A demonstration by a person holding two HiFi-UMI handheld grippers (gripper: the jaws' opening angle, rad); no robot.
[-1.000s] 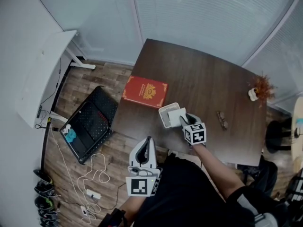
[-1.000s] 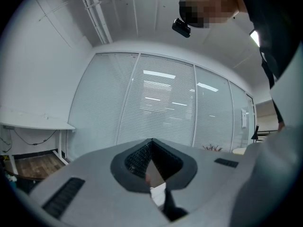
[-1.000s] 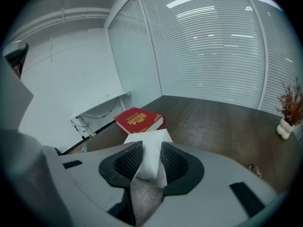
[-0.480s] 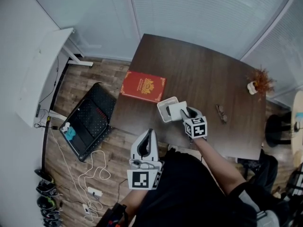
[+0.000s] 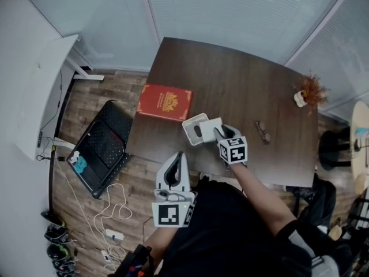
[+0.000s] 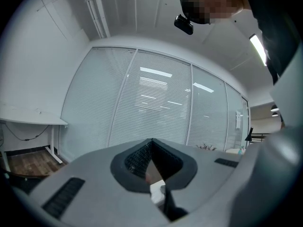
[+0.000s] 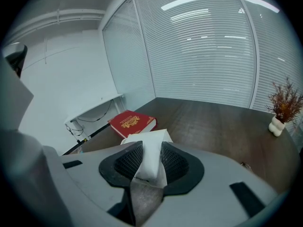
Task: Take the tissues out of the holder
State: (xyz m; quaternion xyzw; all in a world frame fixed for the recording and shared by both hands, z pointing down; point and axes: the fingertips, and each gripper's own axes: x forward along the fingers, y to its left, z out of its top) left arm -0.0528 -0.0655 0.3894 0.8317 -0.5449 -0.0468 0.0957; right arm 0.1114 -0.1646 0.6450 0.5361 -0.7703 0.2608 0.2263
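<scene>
Just beside white holder (image 5: 192, 122), tissues (image 5: 211, 127) clamped in right gripper (image 5: 220, 134) jaws, left gripper (image 5: 176, 161) jaws together.

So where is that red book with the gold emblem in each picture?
Head view: the red book with gold emblem lies at the left edge of the dark wooden table.
Left gripper view: not in it.
Right gripper view: left of centre, beyond the white tissue pack in the jaws.
Shared landmark: the dried rust-coloured plant in a white vase, far right in those two views.
</scene>
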